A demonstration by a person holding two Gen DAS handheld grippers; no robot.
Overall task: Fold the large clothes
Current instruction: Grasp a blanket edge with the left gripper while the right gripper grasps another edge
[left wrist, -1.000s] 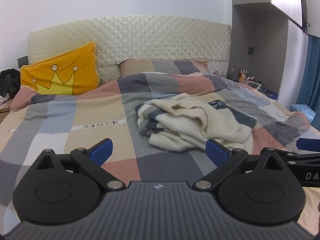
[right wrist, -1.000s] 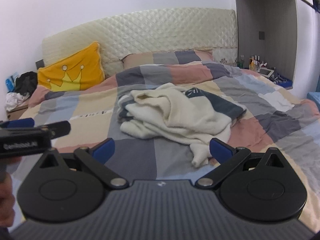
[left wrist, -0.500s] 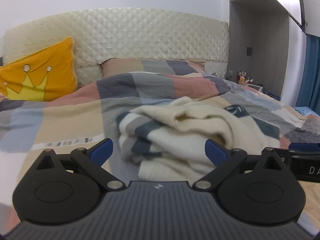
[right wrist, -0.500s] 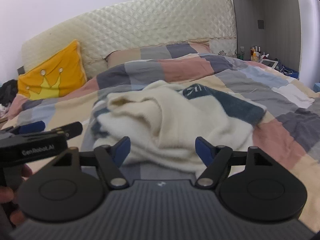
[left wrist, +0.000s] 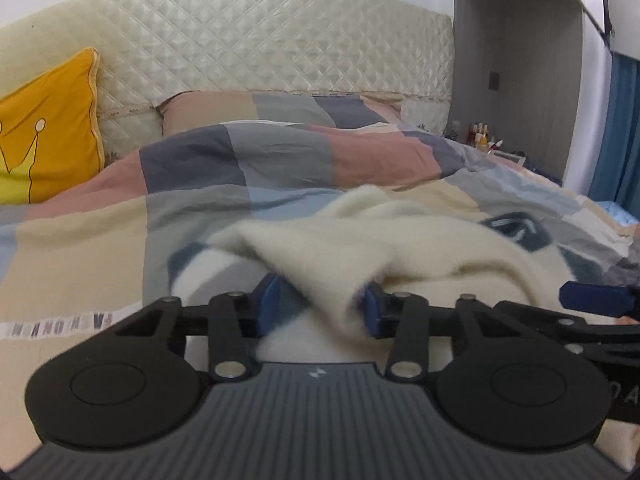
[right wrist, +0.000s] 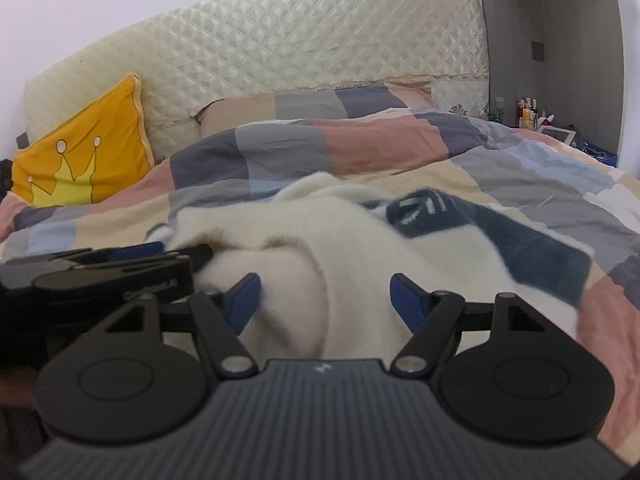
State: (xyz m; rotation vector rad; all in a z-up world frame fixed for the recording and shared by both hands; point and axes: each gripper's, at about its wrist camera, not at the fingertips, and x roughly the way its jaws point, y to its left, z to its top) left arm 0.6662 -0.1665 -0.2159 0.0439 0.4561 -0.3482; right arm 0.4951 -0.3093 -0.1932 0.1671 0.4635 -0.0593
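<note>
A cream and navy sweater (left wrist: 400,256) lay bunched on the checked duvet (left wrist: 280,160). The left gripper (left wrist: 320,308) was closing on 1 fuzzy fold between its jaws. The right gripper (right wrist: 324,300) straddled the pile, jaws apart. It looked soft, light and floppy; edges would grip best.

The orange cushion with a yellow crown (left wrist: 44,128) is cut off by the left edge in the left wrist view; the crumpled cream knitted sweater with dark blue patches (left wrist: 400,248) is motion-blurred, its near part hidden behind the gripper body; the small bottles on the bedside ledge (right wrist: 528,114) are too small to be identified.
</note>
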